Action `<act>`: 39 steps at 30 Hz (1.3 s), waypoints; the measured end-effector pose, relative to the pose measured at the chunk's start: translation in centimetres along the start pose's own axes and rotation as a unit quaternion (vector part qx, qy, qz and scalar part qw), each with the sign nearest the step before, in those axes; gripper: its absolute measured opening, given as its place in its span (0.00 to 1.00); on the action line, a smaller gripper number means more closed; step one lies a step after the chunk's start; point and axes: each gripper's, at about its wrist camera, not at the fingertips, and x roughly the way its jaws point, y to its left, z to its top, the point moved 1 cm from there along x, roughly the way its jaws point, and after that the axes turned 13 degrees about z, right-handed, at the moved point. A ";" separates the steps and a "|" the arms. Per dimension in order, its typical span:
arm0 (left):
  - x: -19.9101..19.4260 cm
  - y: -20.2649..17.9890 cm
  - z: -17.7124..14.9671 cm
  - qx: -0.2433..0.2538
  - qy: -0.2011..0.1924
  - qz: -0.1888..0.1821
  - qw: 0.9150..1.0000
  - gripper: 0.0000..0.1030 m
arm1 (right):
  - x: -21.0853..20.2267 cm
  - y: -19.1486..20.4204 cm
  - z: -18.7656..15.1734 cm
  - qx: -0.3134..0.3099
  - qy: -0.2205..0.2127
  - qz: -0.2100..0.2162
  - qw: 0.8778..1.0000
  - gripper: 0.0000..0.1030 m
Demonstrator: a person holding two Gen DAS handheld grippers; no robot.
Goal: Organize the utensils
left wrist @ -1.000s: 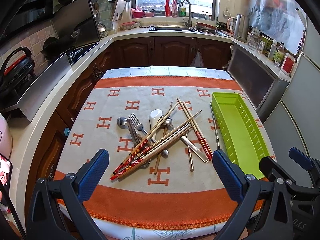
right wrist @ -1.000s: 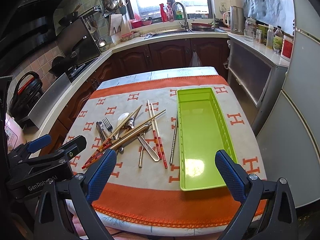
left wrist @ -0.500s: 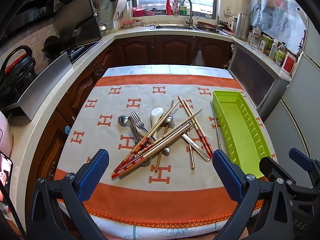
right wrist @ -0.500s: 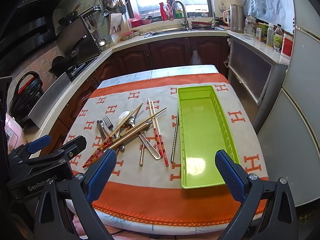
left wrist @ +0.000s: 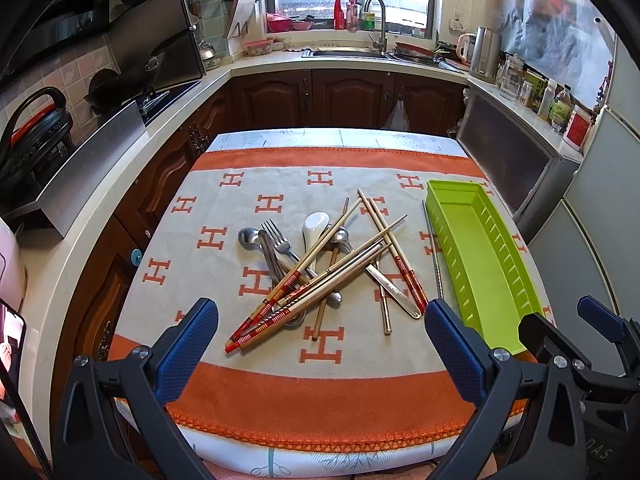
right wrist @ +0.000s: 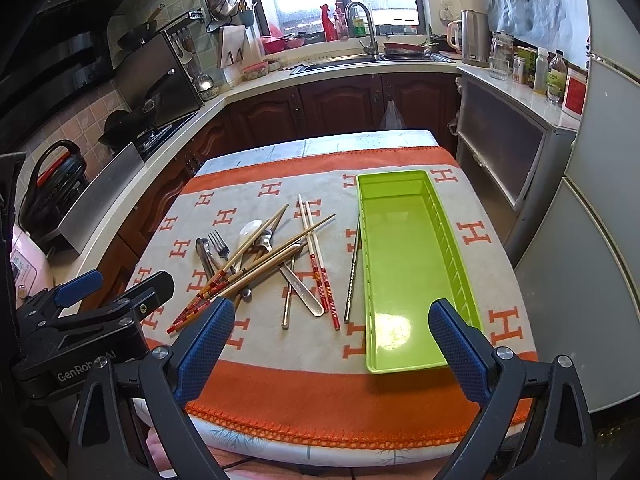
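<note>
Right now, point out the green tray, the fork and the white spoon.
green tray [right wrist: 404,256]: right wrist view, on its bare floor.
fork [left wrist: 273,230]: left wrist view, on the tines.
white spoon [left wrist: 315,225]: left wrist view, on the bowl, above where a chopstick crosses it.

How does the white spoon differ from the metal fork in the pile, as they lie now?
The white spoon is opaque white with a broad bowl; the metal fork is shiny steel with tines. The white spoon lies near the middle of the pile, with chopsticks crossing its handle; the metal fork lies further left, its tines uncovered. Both rest on the patterned cloth, heads pointing away from the cameras, outside the green tray.
</note>
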 end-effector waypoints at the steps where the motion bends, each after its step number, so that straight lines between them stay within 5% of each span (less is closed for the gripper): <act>1: 0.0 0.1 -0.1 0.000 0.000 0.000 1.000 0.99 | 0.0 -0.1 0.0 0.000 0.000 0.000 1.000 0.96; 28: 0.0 2.0 0.3 -0.008 -0.033 -0.016 0.999 0.99 | 0.9 0.9 0.9 -0.001 0.030 0.000 1.000 0.69; 35: 3.0 2.6 2.2 0.011 0.027 -0.046 0.999 0.99 | 3.8 -0.7 3.3 0.060 0.075 0.049 0.994 0.41; 39: 5.2 2.3 3.0 0.018 0.043 -0.065 0.997 0.99 | 8.0 -1.1 5.1 0.082 0.114 0.054 0.989 0.36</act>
